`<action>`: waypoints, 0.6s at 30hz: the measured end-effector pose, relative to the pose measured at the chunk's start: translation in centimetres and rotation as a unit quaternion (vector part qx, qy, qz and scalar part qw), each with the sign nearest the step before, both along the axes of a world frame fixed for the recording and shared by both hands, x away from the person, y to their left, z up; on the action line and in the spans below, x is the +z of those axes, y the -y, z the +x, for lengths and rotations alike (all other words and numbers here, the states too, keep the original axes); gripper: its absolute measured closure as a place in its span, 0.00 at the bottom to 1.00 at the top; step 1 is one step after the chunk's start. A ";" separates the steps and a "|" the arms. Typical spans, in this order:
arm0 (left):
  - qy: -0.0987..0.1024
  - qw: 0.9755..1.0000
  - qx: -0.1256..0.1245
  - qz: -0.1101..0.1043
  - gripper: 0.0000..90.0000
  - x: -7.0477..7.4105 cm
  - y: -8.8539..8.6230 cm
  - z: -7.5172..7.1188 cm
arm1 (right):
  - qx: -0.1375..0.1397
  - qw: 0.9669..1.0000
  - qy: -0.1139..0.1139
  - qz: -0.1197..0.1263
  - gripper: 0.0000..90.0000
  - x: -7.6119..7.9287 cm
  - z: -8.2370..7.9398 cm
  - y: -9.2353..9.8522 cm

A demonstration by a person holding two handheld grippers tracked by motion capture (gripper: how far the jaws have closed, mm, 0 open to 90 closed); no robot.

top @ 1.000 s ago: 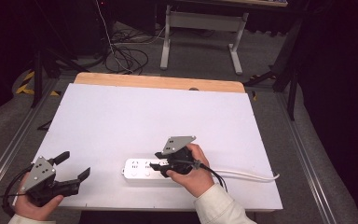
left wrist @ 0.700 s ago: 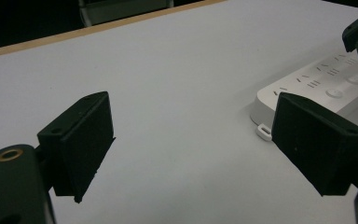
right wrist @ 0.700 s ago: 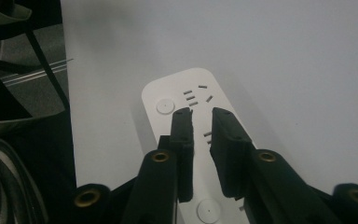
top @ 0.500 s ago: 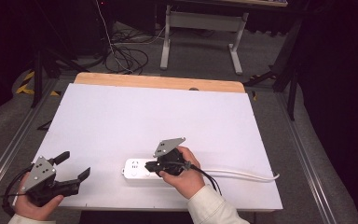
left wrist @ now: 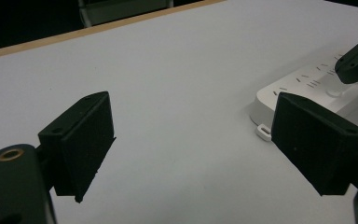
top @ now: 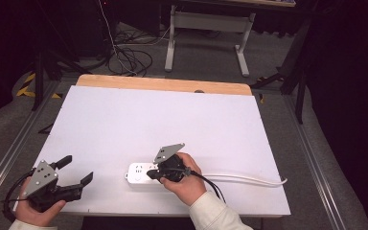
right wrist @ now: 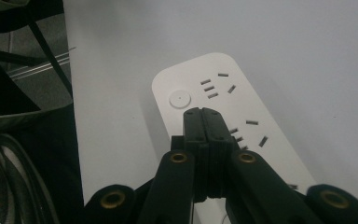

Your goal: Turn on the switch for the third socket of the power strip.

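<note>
- A white counter [top: 124, 115] stretches ahead of both claws.
- A white power strip [top: 141, 173] lies under the right claw [right wrist: 204, 116], whose jaws have just pressed together, empty.
- The left claw [top: 76, 170] gapes wide, well apart from the strip.

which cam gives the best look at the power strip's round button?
Right gripper view: the round button sits unobstructed on the power strip, just beyond the shut right claw. The left gripper view catches it partly, behind the right claw's tip; in the high view it is tiny.
</note>
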State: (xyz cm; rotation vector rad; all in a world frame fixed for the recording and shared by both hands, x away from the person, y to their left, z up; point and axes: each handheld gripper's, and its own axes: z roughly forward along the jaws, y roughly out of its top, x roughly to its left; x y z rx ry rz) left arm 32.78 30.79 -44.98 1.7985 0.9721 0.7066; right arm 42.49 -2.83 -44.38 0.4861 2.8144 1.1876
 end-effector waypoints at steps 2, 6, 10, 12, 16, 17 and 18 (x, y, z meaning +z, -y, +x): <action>-0.001 1.000 0.000 -0.002 0.15 0.0 0.0 0.0 | -0.001 1.000 0.001 -0.002 1.00 0.0 0.0 0.0; -0.002 1.000 0.000 -0.002 0.15 0.0 0.1 0.0 | 0.001 1.000 0.005 -0.010 1.00 -0.1 0.1 -0.1; -0.002 1.000 0.000 -0.002 0.16 0.0 0.1 0.0 | 0.000 1.000 0.010 -0.019 1.00 -0.3 0.0 -0.2; -0.003 1.000 0.000 -0.001 0.16 0.0 0.1 0.0 | 0.000 1.000 0.011 -0.023 1.00 -0.4 0.0 -0.3; -0.003 1.000 0.000 -0.001 0.16 0.0 0.1 0.0 | 0.003 1.000 0.013 -0.029 1.00 -0.5 0.0 -0.5; -0.003 1.000 0.000 -0.002 0.16 0.0 0.1 0.0 | 0.003 1.000 0.012 -0.029 1.00 -0.5 0.0 -0.5; -0.002 1.000 0.000 -0.001 0.16 0.0 0.0 0.0 | 0.001 1.000 0.012 -0.029 1.00 -0.6 0.0 -0.5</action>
